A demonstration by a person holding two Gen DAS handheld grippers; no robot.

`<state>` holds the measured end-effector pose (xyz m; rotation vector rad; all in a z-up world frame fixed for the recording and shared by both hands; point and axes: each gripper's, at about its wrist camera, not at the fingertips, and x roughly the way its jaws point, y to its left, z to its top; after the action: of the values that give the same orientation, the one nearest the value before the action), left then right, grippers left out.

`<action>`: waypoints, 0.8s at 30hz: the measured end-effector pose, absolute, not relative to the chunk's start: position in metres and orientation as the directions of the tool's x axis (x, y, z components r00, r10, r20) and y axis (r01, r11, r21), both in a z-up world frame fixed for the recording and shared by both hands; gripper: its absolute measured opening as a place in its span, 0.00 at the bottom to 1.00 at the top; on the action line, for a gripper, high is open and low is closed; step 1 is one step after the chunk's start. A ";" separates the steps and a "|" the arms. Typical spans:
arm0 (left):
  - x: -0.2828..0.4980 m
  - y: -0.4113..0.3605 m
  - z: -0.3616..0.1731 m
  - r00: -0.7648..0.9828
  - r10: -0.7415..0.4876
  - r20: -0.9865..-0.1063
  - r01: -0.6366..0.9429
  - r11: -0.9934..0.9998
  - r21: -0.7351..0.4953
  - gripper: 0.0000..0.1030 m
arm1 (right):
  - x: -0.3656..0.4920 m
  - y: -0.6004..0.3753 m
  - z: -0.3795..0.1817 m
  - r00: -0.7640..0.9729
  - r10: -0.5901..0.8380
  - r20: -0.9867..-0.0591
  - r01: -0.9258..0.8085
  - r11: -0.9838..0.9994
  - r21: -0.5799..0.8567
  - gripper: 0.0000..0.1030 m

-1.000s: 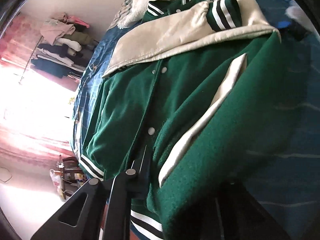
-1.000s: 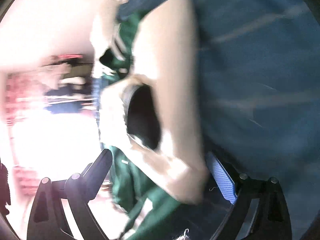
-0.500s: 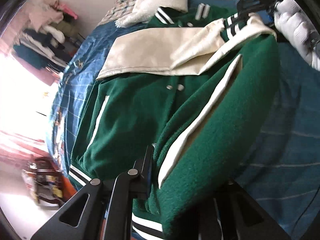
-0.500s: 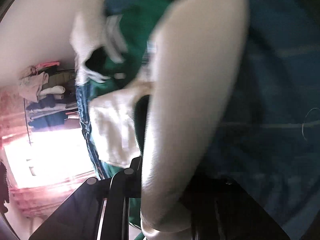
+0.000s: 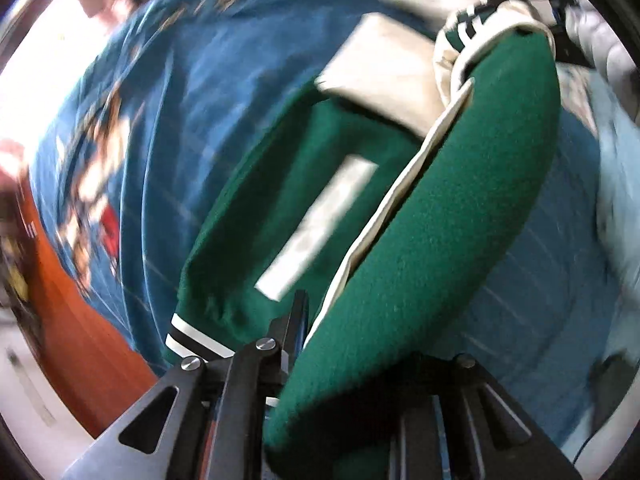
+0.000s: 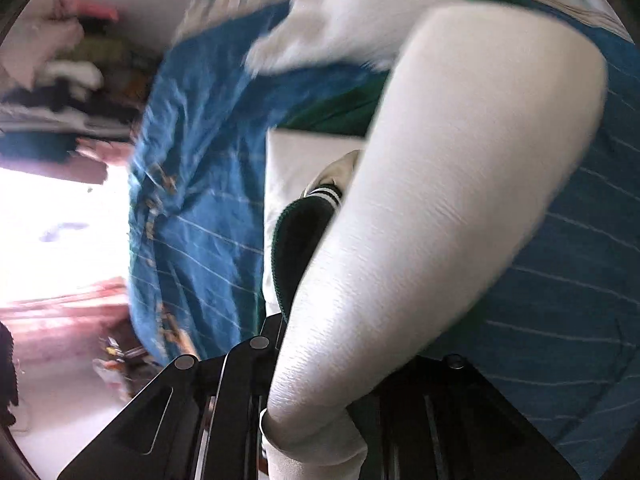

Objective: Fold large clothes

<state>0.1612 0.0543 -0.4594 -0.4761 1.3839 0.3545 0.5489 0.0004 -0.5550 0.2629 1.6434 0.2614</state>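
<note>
On the blue bed cover (image 5: 192, 92), the green jacket (image 5: 420, 248) is held half folded, its hem pinched by the left gripper (image 5: 304, 364) and its cream sleeve (image 6: 432, 208) by the right gripper (image 6: 316, 392), so further folds seem left.

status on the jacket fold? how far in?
Done: one cream sleeve already lies across the green jacket on the blue bedspread. In hand: the left gripper is clamped on the green side panel, the right gripper on the other sleeve, both lifted for the lengthwise fold. Left: lay that side down, then fold crosswise.
</note>
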 end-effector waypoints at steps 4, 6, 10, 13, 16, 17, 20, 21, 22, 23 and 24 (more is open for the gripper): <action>0.135 0.116 -0.483 0.164 -0.160 -0.973 -0.645 0.729 -0.228 0.28 | 0.563 0.075 -0.613 -0.177 0.213 -0.961 -0.020 0.975 0.220 0.40; 0.117 0.141 -0.485 0.184 -0.189 -0.965 -0.682 0.682 -0.264 0.37 | 0.562 0.087 -0.630 -0.207 0.218 -0.954 -0.014 0.974 0.225 0.56; 0.078 0.177 -0.474 0.181 -0.169 -0.969 -0.725 0.643 -0.247 0.40 | 0.558 0.093 -0.631 -0.272 0.418 -0.867 0.024 0.903 0.429 0.65; 0.059 0.188 -0.471 0.172 -0.160 -0.972 -0.737 0.634 -0.234 0.40 | 0.548 0.072 -0.611 -0.262 0.493 -0.830 0.006 0.860 0.509 0.66; 0.060 0.189 -0.477 0.190 -0.176 -0.966 -0.731 0.632 -0.259 0.39 | 0.535 0.039 -0.588 -0.198 0.468 -0.861 -0.022 0.876 0.481 0.68; 0.063 0.188 -0.483 0.205 -0.203 -0.958 -0.729 0.621 -0.288 0.39 | 0.530 0.024 -0.581 -0.174 0.447 -0.878 -0.025 0.889 0.457 0.68; 0.086 0.172 -0.512 0.212 -0.285 -0.935 -0.706 0.617 -0.348 0.39 | 0.514 -0.031 -0.567 -0.118 0.420 -0.900 0.020 0.907 0.421 0.68; 0.092 0.165 -0.521 0.182 -0.281 -0.942 -0.696 0.639 -0.326 0.39 | 0.510 -0.043 -0.566 -0.111 0.420 -0.901 0.038 0.908 0.418 0.68; 0.099 0.156 -0.533 0.145 -0.256 -0.956 -0.682 0.675 -0.284 0.39 | 0.505 -0.062 -0.565 -0.098 0.418 -0.903 0.068 0.908 0.413 0.68; 0.102 0.152 -0.540 0.129 -0.230 -0.965 -0.674 0.693 -0.255 0.38 | 0.501 -0.080 -0.567 -0.088 0.415 -0.905 0.089 0.909 0.408 0.68; 0.101 0.149 -0.545 0.142 -0.193 -0.971 -0.674 0.699 -0.237 0.32 | 0.500 -0.090 -0.570 -0.084 0.410 -0.908 0.100 0.910 0.402 0.69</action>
<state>0.1014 0.1491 -0.5447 -0.7743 1.4184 0.4030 0.4997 -0.0904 -0.5701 0.3979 1.6478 0.2692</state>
